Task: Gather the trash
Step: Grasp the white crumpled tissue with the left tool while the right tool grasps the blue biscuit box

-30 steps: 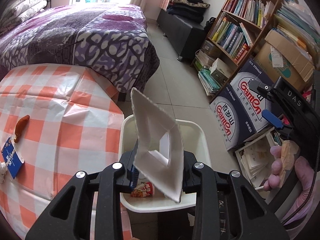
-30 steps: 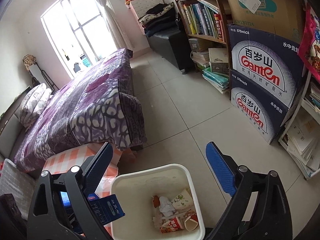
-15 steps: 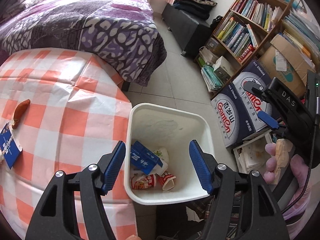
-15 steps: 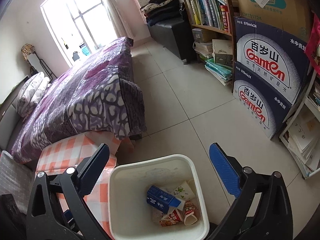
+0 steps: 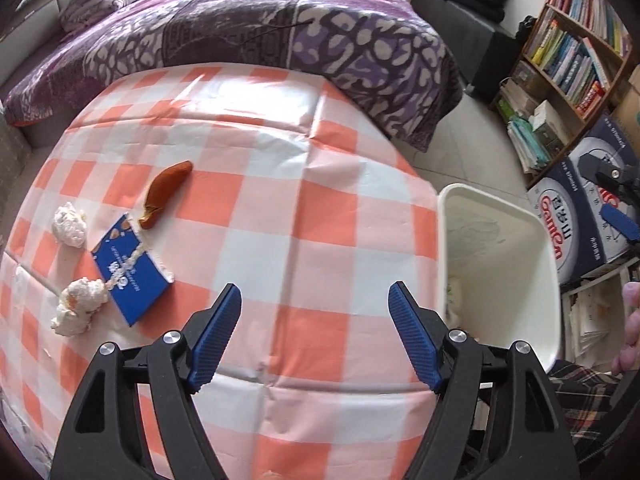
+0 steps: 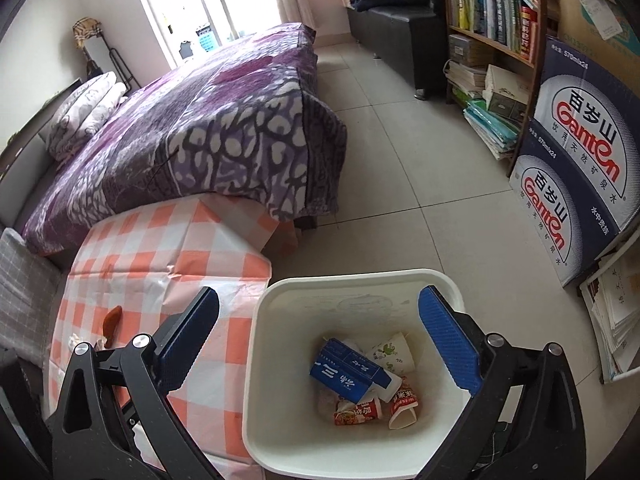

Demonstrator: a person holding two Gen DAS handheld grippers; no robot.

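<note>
Left tongs: the left tongs (image 5: 314, 336) hang over the checked desk (image 5: 280, 208), jaws opening, nothing between the pads.
Right tongs: the right tongs (image 6: 320, 340) stand wide over the white bin (image 6: 256, 360), nothing in them.
Trash left: a blue card packet (image 5: 132, 268), an orange peel (image 5: 166, 194) and two crumpled tissues (image 5: 70, 226) lie together on the desk.
Which way: in the left wrist view that cluster sits up and to the left of the left tongs, apart from them; the bin stands off the desk's right edge.
Long axis: the packet's long side runs diagonally, upper left to lower right; the peel slants the other way, its lower tip just beside the packet's top corner.
Nearer hand: the left, I'd say; the right is over the bin, away from the cluster.
Next move: likely a reach leftward, with a wrist roll to span the packet's short width.
In the bin: a blue carton (image 6: 348, 374), a paper cup (image 6: 392, 354) and red wrappers (image 6: 358, 414).
</note>
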